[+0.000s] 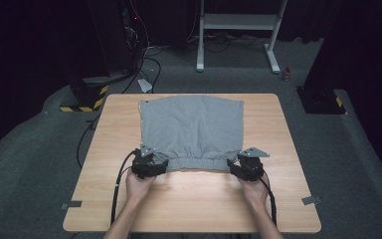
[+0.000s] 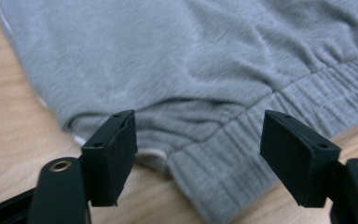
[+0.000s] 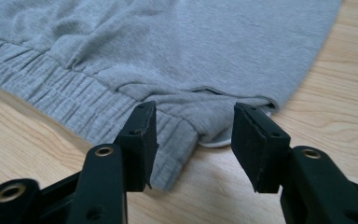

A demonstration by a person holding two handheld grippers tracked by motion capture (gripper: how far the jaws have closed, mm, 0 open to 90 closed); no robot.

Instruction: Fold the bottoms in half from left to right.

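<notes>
A grey sweatshirt-like garment (image 1: 191, 129) lies flat on the wooden table (image 1: 189, 199), its ribbed hem (image 1: 199, 163) toward the person. My left gripper (image 1: 151, 160) sits at the hem's left corner. In the left gripper view its jaws (image 2: 198, 135) stand wide apart on either side of the bunched corner (image 2: 200, 154), pads clear of the cloth. My right gripper (image 1: 243, 162) is at the hem's right corner. There its jaws (image 3: 193, 128) flank the folded corner (image 3: 200, 121) with a gap on each side, gripping nothing.
Bare wood lies between the hem and the table's near edge. Grey tape marks (image 1: 72, 204) (image 1: 311, 200) sit near the front corners. Behind the table on the carpet are a white frame (image 1: 236, 22), a black stand with a striped base (image 1: 84, 99) and cables.
</notes>
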